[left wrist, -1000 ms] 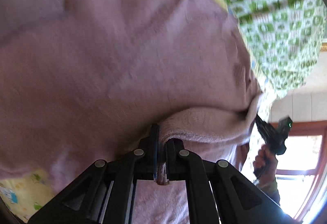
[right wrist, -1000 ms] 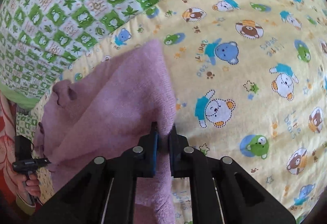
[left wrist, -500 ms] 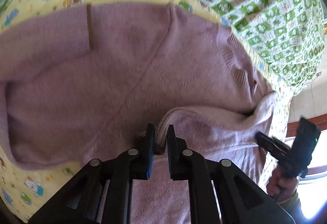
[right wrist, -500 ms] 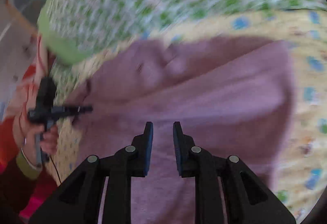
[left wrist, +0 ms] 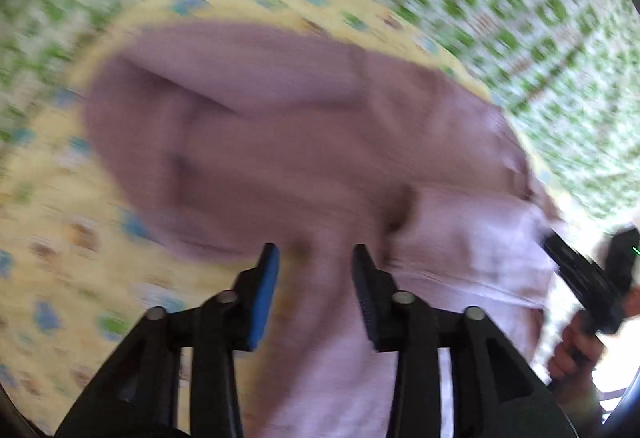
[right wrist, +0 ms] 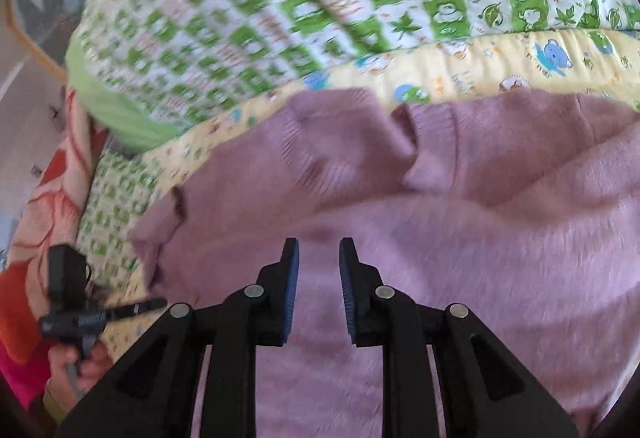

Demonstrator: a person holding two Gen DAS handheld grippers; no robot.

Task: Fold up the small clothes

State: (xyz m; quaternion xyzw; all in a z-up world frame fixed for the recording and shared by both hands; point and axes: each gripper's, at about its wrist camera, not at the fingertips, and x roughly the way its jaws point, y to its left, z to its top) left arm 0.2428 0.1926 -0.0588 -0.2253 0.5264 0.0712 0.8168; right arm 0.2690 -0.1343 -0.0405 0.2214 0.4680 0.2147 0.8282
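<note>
Both views were lit by soft daylight. In the left wrist view heavy motion blur was spread over nearly everything: the pink knitted garment (left wrist: 304, 142) and the yellow bear-print sheet (left wrist: 60, 222) were smeared, and a blown-out white glare was seen at the lower right edge. The right wrist view was sharper, though the green checked quilt (right wrist: 248, 10) was streaked toward the left. Strong fisheye bending and dark corners were shown in both.
</note>
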